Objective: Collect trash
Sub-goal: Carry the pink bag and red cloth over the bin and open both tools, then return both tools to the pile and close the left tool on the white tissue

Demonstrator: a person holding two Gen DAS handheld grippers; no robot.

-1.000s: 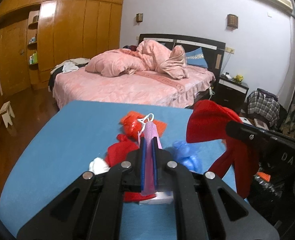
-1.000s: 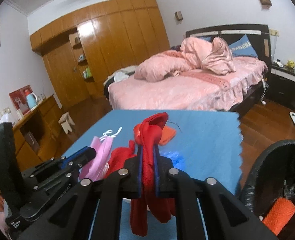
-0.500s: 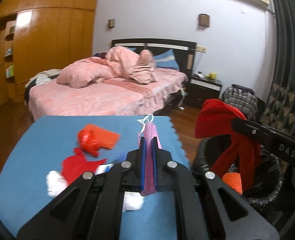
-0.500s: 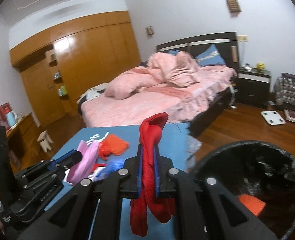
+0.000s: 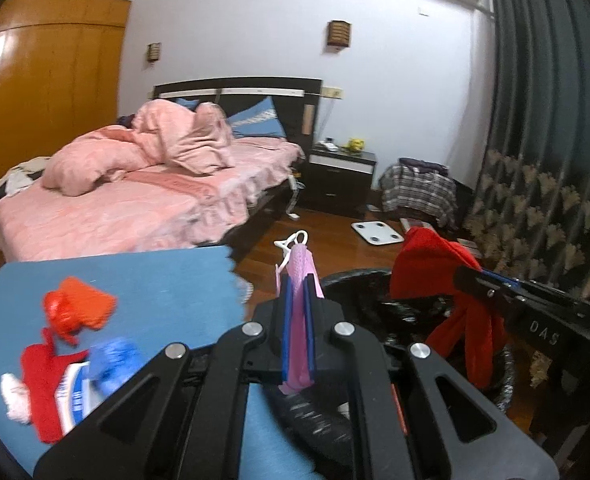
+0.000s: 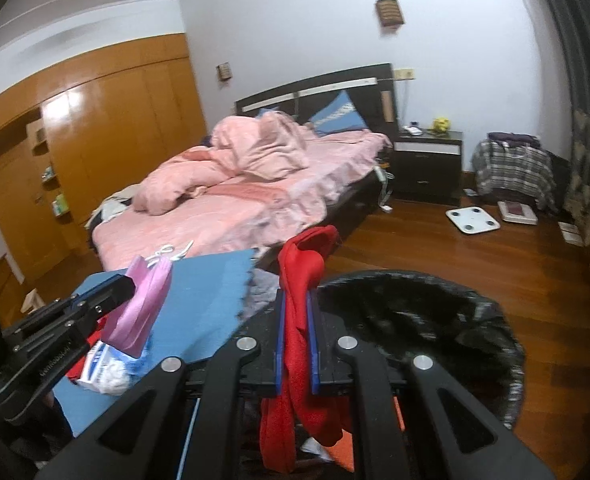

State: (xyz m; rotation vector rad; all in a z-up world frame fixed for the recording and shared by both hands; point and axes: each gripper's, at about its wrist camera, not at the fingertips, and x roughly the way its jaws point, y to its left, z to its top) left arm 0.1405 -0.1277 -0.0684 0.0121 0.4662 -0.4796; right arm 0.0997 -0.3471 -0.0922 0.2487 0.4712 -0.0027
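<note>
In the left wrist view the left gripper [image 5: 297, 312] has its jaws pinched tight on a pink face mask [image 5: 299, 272], white ear loops sticking up, held out past the corner of the blue table [image 5: 143, 280] and over the near rim of the black-lined trash bin [image 5: 359, 280], presumably so it can fall straight in; orange, red, blue and white scraps [image 5: 77, 312] lie on the table. In the right wrist view the right gripper [image 6: 295, 320] is likewise clamped on a red cloth [image 6: 305, 264], whose tail hangs below the jaws at the edge of the bin's open mouth.
</note>
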